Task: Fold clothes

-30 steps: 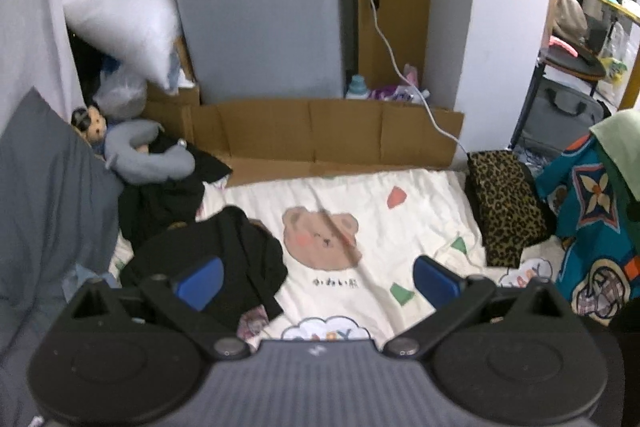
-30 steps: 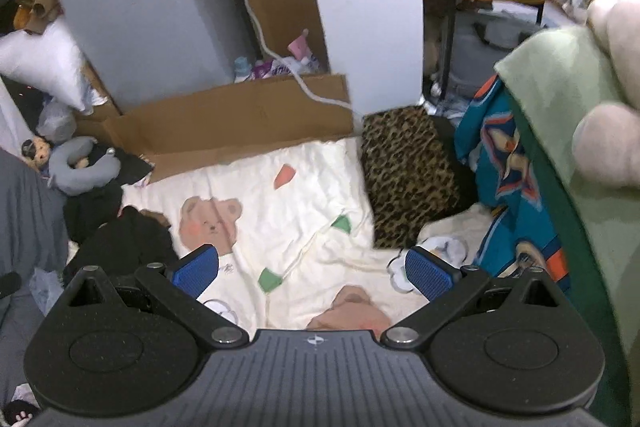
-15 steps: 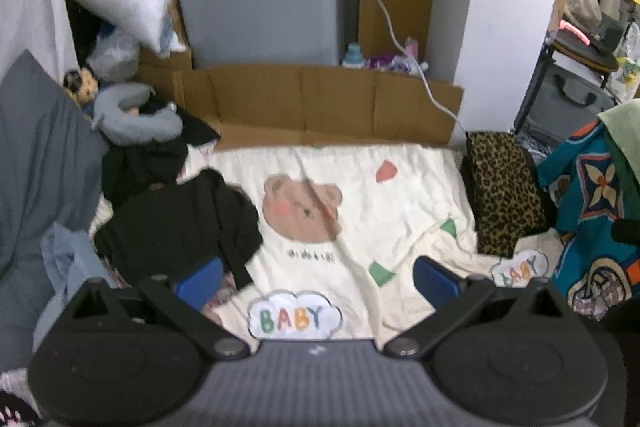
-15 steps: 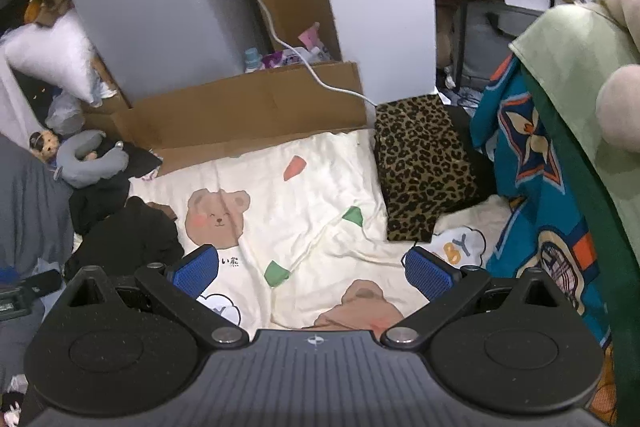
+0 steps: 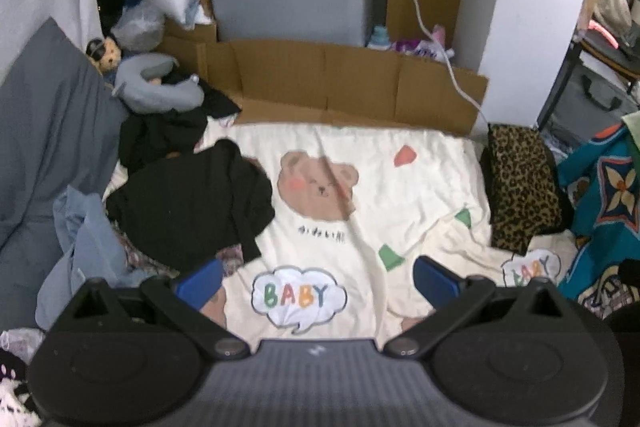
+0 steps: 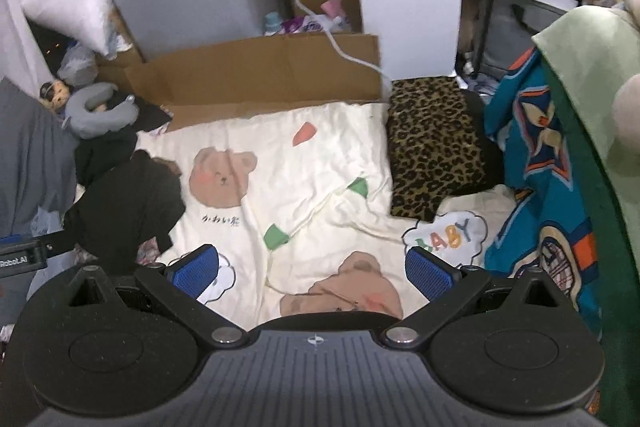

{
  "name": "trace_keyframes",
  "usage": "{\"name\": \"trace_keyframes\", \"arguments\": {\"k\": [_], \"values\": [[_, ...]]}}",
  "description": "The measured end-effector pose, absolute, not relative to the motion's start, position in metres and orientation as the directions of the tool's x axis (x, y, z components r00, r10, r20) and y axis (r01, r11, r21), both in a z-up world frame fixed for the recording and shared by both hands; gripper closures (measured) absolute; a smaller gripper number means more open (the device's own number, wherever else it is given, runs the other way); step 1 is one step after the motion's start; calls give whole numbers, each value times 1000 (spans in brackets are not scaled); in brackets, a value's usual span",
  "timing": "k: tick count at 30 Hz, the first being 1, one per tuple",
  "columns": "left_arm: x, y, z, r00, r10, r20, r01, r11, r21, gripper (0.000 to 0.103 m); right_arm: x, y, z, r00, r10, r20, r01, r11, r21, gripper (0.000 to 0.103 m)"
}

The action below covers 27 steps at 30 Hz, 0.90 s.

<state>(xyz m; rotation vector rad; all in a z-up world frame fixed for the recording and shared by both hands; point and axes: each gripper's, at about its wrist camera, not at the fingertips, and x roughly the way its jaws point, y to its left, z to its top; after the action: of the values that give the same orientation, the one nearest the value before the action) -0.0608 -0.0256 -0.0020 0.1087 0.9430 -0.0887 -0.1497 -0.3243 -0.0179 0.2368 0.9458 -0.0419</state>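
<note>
On blanket (image 5: pixel 420 187): black garment (image 5: pixel 192 199), crumpled.

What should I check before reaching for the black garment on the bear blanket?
1. Left hand-held gripper open and empty: ok.
2. Right hand-held gripper open and empty: ok.
3. Black garment in view and uncovered: ok.
4. Garment lying flat: not ok, bunched, overlapping other clothes at the blanket's left edge.
5. Bare bear blanket beside it for folding: ok.
6. Where collar or sleeves are: cannot tell.
</note>
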Motion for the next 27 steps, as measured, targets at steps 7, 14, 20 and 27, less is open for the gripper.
{"name": "trace_keyframes", "arguments": {"k": [7, 14, 20, 27], "values": [[-67, -19, 2, 584, 31, -811, 65, 994, 86, 0, -145, -320, -19, 579, 100, -809, 101, 976, 193, 1], [-73, -15, 1, 574, 32, -818, 35, 997, 64, 0, -139, -317, -17, 582, 137, -801, 76, 972, 221, 1], [-69, -23, -6, 587, 116, -801, 2, 989, 145, 0, -134, -324, -22, 568, 192, -801, 67, 958, 277, 1], [-63, -15, -13, 536, 109, -837, -26, 993, 112, 1, -130, -327, -26, 536, 209, -818, 67, 955, 287, 1]]}}
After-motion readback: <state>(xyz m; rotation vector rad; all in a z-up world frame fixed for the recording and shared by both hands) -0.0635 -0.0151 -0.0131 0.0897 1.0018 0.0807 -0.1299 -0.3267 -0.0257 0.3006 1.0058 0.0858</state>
